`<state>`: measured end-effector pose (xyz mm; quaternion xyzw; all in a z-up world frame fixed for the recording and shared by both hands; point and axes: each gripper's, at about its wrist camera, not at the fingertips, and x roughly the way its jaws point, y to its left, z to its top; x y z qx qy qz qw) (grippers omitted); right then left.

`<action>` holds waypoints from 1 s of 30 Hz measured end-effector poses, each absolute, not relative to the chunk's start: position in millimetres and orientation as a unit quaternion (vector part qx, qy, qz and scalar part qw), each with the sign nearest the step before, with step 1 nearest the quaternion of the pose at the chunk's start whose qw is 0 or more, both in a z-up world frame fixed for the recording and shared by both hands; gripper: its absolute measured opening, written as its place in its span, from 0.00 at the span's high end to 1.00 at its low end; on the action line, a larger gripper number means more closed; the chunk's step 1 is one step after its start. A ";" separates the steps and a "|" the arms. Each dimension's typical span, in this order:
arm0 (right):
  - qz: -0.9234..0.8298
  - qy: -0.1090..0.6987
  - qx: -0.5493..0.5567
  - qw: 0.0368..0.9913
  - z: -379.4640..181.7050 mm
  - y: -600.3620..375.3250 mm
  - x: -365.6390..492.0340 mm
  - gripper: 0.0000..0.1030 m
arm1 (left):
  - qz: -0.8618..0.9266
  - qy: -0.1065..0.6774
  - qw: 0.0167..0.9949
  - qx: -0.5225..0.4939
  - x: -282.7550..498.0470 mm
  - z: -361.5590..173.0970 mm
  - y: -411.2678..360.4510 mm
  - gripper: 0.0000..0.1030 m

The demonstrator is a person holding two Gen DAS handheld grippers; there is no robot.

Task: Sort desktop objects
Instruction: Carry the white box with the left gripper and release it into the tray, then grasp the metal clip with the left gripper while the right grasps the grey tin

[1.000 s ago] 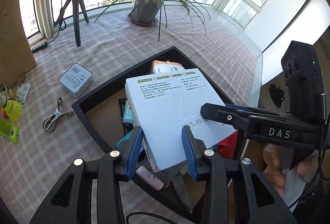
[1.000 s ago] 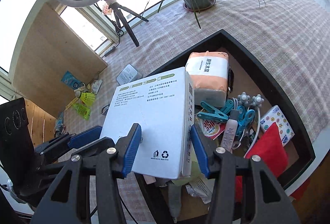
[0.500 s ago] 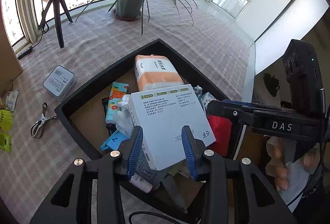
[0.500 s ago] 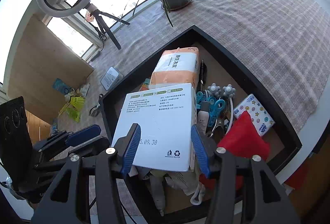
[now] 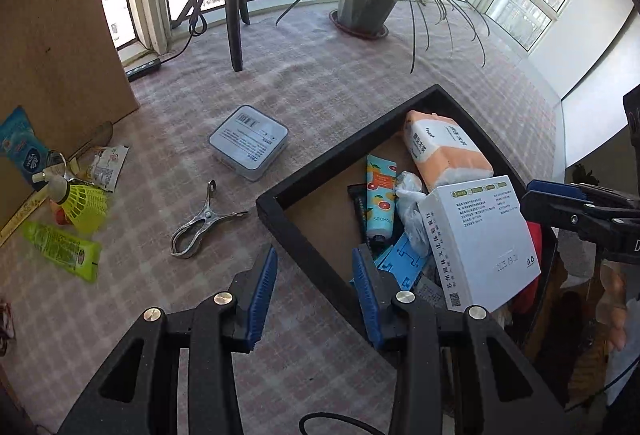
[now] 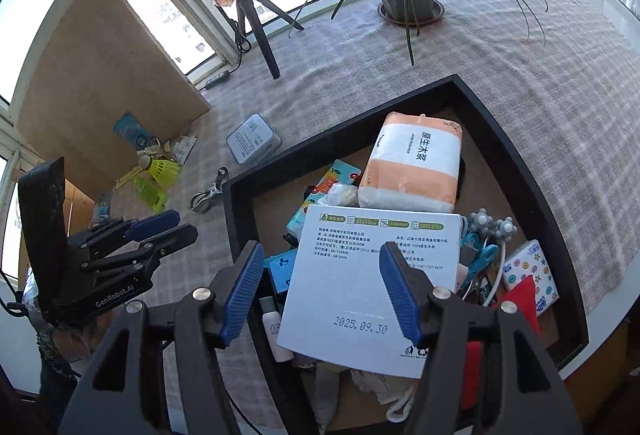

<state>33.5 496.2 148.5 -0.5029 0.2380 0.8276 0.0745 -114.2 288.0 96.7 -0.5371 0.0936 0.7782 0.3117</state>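
The white box [image 6: 372,287] lies on the pile in the black tray [image 6: 520,171], so this step looks like its release. The right tool [image 6: 320,293] angles steeply down over it, jaws opening, pads clear of the box. The left tool [image 5: 314,295] is half open and empty, straddling the tray's near rim. Next, probably the clip [image 5: 200,225] or small case [image 5: 248,141] on the counter [image 5: 320,75].

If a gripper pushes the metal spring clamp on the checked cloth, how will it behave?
The metal spring clamp looks rigid and lies flat, so it will probably slide, not roll. Its shiny handles may be slippery, and the checked cloth might drag slightly.
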 end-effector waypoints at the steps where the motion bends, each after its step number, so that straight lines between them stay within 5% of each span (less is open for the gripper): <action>1: 0.827 0.228 -0.509 0.067 148.7 491.5 24.0 0.42 | 0.779 0.096 0.303 -0.540 -120.1 92.6 282.1 0.65; 16: 0.803 0.113 -0.585 -0.023 126.9 419.2 -136.0 0.39 | 0.772 0.154 0.245 -0.565 -176.4 39.4 245.9 0.62; 30: 0.775 0.095 -0.625 -0.018 69.3 416.6 -217.8 0.39 | 0.763 0.153 0.249 -0.577 -191.6 16.6 257.5 0.62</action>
